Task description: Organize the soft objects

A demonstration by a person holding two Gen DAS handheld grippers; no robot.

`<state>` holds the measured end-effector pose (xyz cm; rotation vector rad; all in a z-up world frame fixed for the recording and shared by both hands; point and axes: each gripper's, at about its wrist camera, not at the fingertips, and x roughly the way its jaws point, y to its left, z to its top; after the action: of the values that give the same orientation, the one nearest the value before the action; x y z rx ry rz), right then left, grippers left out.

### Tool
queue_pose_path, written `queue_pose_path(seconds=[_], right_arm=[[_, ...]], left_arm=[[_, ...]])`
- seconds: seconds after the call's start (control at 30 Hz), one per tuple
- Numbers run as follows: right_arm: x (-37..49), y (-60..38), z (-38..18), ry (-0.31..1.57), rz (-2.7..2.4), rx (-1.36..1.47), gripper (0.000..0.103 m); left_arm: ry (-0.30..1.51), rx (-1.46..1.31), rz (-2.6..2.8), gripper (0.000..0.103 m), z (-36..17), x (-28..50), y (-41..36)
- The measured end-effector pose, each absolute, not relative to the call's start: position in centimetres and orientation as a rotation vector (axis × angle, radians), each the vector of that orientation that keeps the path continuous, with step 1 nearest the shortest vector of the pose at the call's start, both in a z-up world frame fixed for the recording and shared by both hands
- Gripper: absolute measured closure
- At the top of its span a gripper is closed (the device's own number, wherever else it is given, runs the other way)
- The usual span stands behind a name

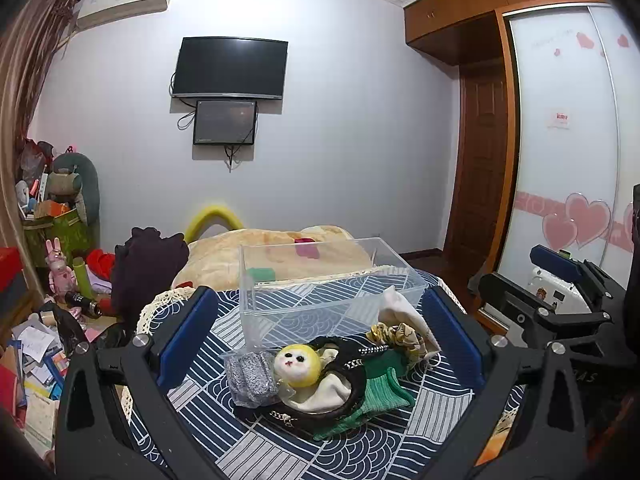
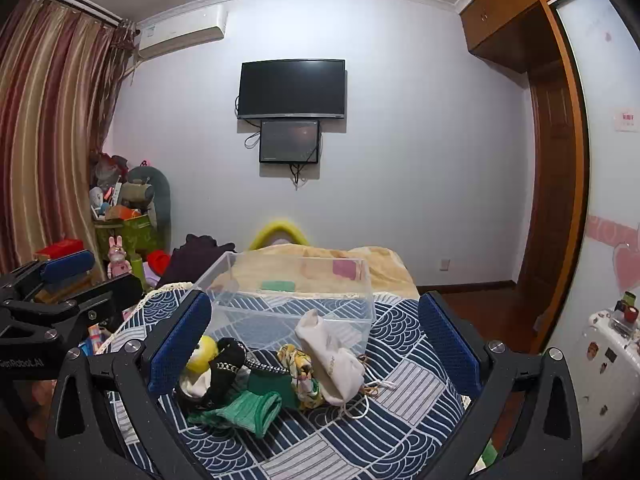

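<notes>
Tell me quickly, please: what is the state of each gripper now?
Left gripper: open, holding nothing, above the pile of soft objects.
Right gripper: open, holding nothing, above the same pile.

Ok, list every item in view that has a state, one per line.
clear bin: upright, open-topped, empty
left gripper: open, holding nothing
right gripper: open, holding nothing
yellow-haired doll: lying face up in the pile
green sock: crumpled, outside the bin
white sock: propped against the bin's front wall
wall TV: screen dark
</notes>
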<state>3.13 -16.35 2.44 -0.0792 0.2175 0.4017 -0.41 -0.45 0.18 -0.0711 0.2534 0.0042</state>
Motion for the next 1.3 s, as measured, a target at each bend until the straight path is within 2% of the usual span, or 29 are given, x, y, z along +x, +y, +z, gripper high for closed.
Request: queue_pose_path(seconds=[1.3], right_arm=[[2.98, -16.46, 2.61, 0.221, 0.397, -0.061, 0.0]], left_arm=[[0.244, -0.072, 0.018, 0.0, 0.37, -0.86, -0.36]])
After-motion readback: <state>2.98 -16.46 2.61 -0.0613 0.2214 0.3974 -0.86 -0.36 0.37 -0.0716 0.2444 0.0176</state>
